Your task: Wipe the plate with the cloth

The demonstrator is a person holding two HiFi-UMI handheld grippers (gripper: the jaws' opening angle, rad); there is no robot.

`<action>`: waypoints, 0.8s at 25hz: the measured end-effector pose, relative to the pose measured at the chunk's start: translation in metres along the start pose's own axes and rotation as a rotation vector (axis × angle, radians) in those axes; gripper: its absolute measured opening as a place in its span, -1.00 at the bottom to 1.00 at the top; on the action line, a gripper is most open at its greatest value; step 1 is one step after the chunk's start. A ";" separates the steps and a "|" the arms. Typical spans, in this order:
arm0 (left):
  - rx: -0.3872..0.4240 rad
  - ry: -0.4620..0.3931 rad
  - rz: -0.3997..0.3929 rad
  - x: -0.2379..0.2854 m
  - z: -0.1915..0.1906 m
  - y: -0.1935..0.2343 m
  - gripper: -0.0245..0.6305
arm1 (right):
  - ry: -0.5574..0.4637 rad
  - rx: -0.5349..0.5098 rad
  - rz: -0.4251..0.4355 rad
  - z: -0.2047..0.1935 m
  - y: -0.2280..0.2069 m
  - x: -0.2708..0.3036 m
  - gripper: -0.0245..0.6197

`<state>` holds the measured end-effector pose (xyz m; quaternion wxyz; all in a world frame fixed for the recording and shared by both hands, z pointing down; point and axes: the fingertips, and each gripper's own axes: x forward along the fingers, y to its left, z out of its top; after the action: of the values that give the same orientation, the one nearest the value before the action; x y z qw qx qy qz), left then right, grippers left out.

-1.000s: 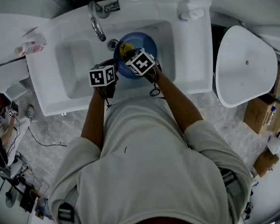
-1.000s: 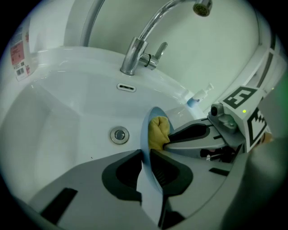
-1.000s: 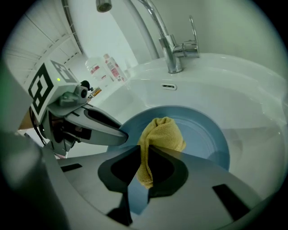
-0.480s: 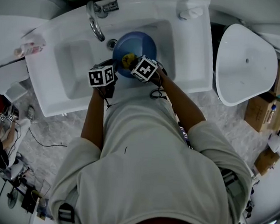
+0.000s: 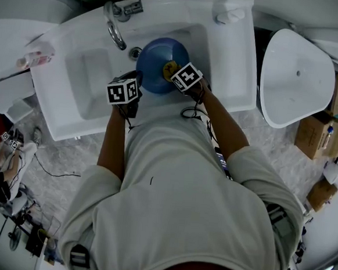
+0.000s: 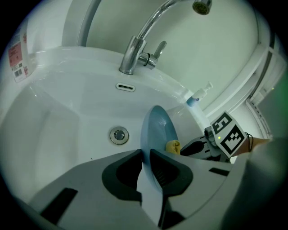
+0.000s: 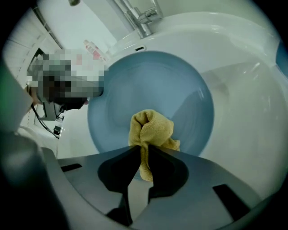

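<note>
A blue plate (image 5: 158, 63) (image 7: 180, 90) is held on edge over the white sink basin (image 5: 92, 79). My left gripper (image 5: 135, 88) (image 6: 145, 155) is shut on the plate's near rim (image 6: 155, 130). My right gripper (image 5: 175, 74) (image 7: 143, 150) is shut on a bunched yellow cloth (image 7: 150, 130) (image 5: 170, 67), which presses against the plate's face near its right side. In the left gripper view the cloth (image 6: 173, 147) shows as a small yellow lump behind the plate, with the right gripper's marker cube (image 6: 227, 133) beside it.
A chrome tap (image 5: 116, 25) (image 6: 135, 49) stands at the back of the sink, and a drain (image 6: 119, 134) lies in the basin floor. A soap bottle (image 6: 198, 96) sits on the rim. A white tub (image 5: 296, 77) and cardboard boxes (image 5: 320, 132) stand to the right.
My right gripper has carried the yellow cloth across the plate's face from the left-centre to the right side. The left gripper and the plate have held nearly still.
</note>
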<state>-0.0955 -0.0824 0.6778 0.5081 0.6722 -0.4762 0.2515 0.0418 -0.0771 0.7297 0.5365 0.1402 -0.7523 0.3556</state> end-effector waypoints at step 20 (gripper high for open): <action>-0.010 0.026 -0.003 0.002 -0.003 -0.003 -0.69 | -0.187 -0.052 -0.166 0.078 0.009 -0.015 -0.77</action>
<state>-0.0916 -0.0804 0.6791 0.5180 0.6671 -0.4696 0.2570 -0.0125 -0.1269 0.6995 0.4948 0.2205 -0.7940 0.2759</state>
